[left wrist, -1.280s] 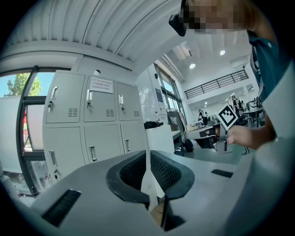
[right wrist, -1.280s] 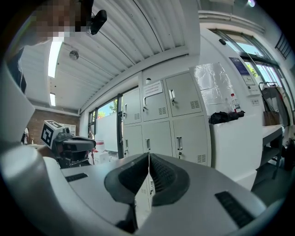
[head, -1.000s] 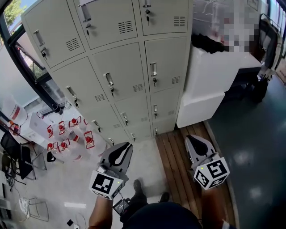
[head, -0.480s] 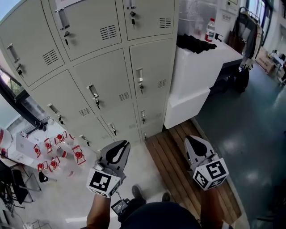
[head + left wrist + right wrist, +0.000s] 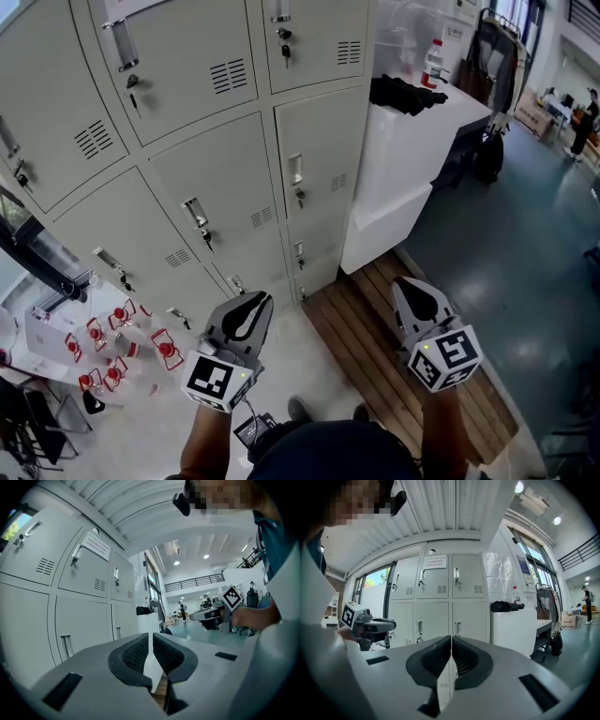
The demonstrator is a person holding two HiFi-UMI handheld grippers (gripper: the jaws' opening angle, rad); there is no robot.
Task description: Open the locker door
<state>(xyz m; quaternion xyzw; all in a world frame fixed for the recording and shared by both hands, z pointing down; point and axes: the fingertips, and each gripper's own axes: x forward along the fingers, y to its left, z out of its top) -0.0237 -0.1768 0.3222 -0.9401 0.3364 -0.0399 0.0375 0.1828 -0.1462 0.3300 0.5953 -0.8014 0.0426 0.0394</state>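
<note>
- Right gripper (image 5: pixel 451 654): jaws pressed together, nothing held, aimed about level at the lockers.
- Left gripper (image 5: pixel 151 648): jaws closed to a hairline slit, nothing held.
- Locker bank (image 5: pixel 225 178): ahead, well apart from both grippers. Every door in view is shut and none is touched.
- Likeliest target is judged to be the door with the vertical handle (image 5: pixel 296 171), key (image 5: pixel 300 195) hanging just below it.
- Step is judged as approach, with the task barely begun.
- Jaws should be opened before the handle is reached, then closed squarely across the bar.
- Handle is at the door's left edge, so right-side hinges are presumed. The pull should be swept in an arc.
- Whether the key must be turned first cannot be told.
- White desk (image 5: pixel 412 159) is just beside the lockers and should be watched during the swing.
</note>
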